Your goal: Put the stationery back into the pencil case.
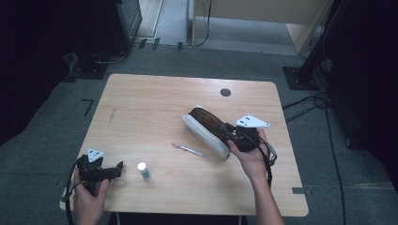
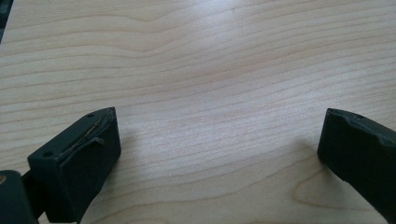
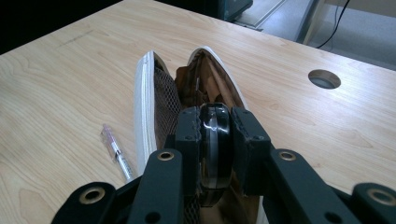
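Black and glossy, a flat round disc-shaped object (image 3: 215,144) sits clamped edge-on in the right gripper (image 1: 234,136), over the open white zip-up pencil case with brown lining (image 1: 206,130) at about three o'clock of the table's middle. It looks stiff, light and probably slippery, so gripping its flat faces seems safest. The left gripper (image 1: 115,169), at seven o'clock, stands wide and empty over the light wooden table (image 2: 210,70).

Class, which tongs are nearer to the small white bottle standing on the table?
Left. The left tongs sit just beside the bottle, open and apart from it. The right tongs are farther off, shut on a black disc at the open pencil case.
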A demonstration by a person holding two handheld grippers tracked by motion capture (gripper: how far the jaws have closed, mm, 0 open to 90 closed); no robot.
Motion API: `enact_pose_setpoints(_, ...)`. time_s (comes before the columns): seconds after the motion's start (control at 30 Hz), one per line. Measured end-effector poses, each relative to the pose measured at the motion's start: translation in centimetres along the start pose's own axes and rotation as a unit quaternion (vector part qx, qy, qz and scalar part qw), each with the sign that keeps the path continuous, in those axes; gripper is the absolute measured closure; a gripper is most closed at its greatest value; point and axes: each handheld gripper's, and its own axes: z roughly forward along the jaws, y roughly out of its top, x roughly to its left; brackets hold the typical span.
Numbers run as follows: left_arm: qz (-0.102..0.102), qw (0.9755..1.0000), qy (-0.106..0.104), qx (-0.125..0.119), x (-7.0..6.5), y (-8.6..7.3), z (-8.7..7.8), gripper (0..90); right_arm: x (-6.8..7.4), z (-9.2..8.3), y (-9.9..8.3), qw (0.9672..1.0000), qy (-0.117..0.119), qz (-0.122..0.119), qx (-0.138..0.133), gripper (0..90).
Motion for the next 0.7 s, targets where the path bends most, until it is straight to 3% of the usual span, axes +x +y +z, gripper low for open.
enact_pose_setpoints(0.23, 0.000, 1.0000, 0.000, 0.000, 0.0, 0.0, 0.0, 0.0, -0.2, 1.8, 0.1, 0.9998, -0.004, -0.008, 0.017, 74.2)
enact_pose_setpoints(0.57, 0.000, 1.0000, 0.000, 0.000, 0.0, 0.0, 0.0, 0.0, 0.0, 2.9, 0.2, 0.9997, 0.002, -0.008, 0.022, 73.7)
enact_pose_setpoints(0.7, 0.000, 1.0000, 0.000, 0.000, 0.0, 0.0, 0.0, 0.0, -0.1, 3.0, 0.3, 0.9999, 0.005, 0.004, 0.016, 70.4)
